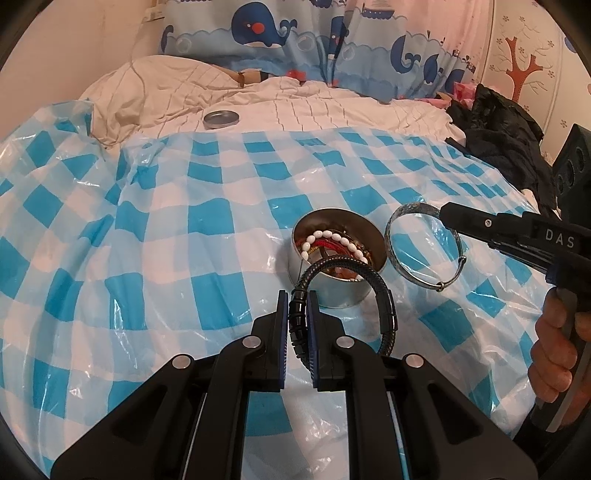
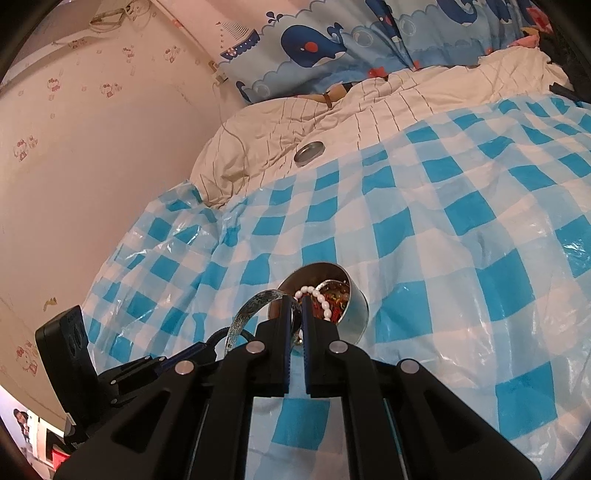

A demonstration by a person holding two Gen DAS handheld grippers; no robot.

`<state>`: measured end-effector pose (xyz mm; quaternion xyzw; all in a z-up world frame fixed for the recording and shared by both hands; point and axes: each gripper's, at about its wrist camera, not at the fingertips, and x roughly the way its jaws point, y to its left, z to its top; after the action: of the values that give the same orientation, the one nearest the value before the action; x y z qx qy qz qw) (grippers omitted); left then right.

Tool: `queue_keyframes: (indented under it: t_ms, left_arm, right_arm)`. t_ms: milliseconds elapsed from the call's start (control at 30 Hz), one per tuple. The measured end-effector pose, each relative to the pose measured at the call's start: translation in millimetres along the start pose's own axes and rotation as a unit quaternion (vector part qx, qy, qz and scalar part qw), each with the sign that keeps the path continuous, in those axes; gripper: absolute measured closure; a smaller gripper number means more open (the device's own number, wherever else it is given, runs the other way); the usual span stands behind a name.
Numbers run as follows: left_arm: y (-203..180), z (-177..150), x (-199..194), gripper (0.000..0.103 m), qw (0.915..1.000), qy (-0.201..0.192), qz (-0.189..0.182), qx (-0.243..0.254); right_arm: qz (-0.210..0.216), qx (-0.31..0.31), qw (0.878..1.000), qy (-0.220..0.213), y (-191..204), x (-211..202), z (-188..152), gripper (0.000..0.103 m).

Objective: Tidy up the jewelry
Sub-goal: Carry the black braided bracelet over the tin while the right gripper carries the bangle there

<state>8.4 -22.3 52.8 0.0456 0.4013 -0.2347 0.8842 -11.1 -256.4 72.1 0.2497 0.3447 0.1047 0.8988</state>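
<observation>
Bed's nearly cleared: tin (image 1: 338, 264) ahead already holds beads. Your left hand-held gripper (image 1: 297, 319) clamps the black bracelet (image 1: 386, 314), your right hand-held gripper (image 2: 295, 325) pinches the silver bangle (image 1: 421, 245). Drop both in.

A bed fills the room, spread with a glossy blue-and-white checked plastic sheet (image 1: 207, 221) over a rumpled cream quilt (image 1: 303, 107). Behind it hangs a blue curtain with whales (image 1: 266, 33) and boats. The left wall (image 2: 92, 147) is pale pink with small cartoon prints; the right wall shows an orange tree motif (image 1: 521, 70). Dark clothing, possibly a jacket (image 1: 498, 125), lies at the bed's far right. Light is warm and pinkish.
</observation>
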Motion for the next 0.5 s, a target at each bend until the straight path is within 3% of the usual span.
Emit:
queue_keyframes:
  t_ms: [500]
  left_arm:
    - [-11,22,16,0.095,0.9999,-0.010,-0.009,-0.007]
  right_arm:
    - [0.004,0.015,1.000,-0.014,-18,-4,12,0.097]
